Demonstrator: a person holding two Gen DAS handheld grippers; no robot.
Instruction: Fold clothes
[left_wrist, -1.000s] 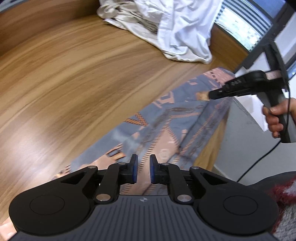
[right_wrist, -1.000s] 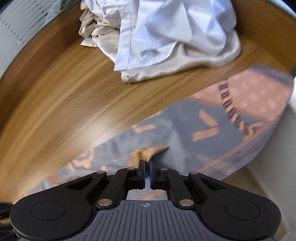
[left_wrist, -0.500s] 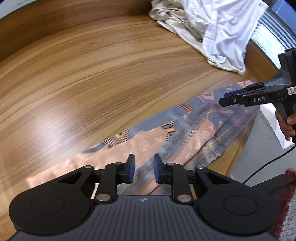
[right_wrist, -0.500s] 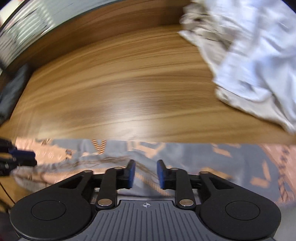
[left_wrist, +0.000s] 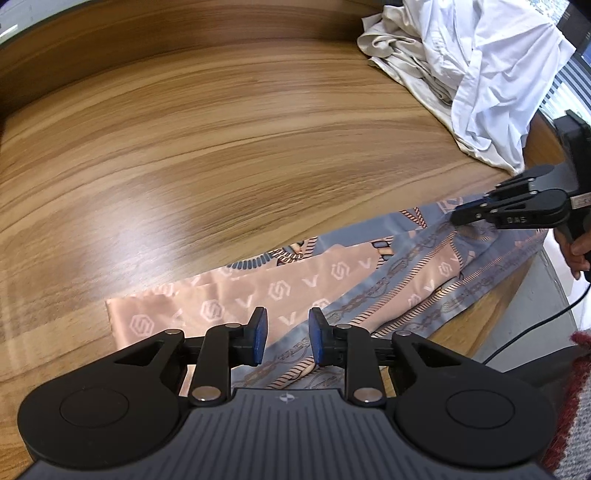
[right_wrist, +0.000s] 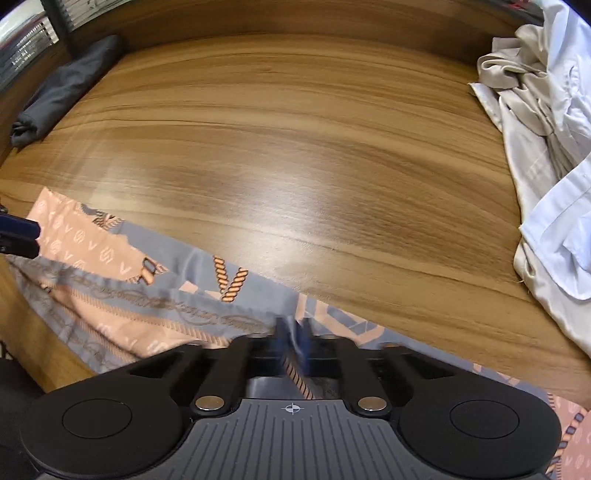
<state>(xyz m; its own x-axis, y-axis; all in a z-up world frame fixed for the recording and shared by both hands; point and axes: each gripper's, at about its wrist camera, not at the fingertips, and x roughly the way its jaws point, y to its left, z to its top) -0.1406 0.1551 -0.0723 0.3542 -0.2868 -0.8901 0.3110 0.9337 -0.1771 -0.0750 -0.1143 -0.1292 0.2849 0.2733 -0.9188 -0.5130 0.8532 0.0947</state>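
The table is the largest thing here: a broad top of glossy wood-grain laminate in warm brown streaks, with pale glare patches on its smooth face.

At its far right corner sits a heap of clothes, crumpled and unfolded, a crisp white shirt lying over limp beige cloth with a slight sheen.

Along the near edge of the table lies the scarf, the piece being folded. It is a long, thin, silky strip, partly doubled over itself and hanging a little over the edge. Its print is salmon pink and slate grey, with rope and chain borders, rows of pale "V" letters and hexagon-shaped logos.

At the far left, in the right wrist view, a dark grey bundle of matte fabric lies rolled into a long tube by the table edge.

The left gripper is matte black plastic with a ribbed body, round hubs, silver pins and blue pads. Its jaws stand apart above the scarf, nothing pinched between them.

The right gripper is the same build. Its jaws are pressed together on a fold of the scarf's edge, the pads blurred. In the left wrist view its side reads "DAS", and a hand grips its handle, from which a thin black cable trails down.
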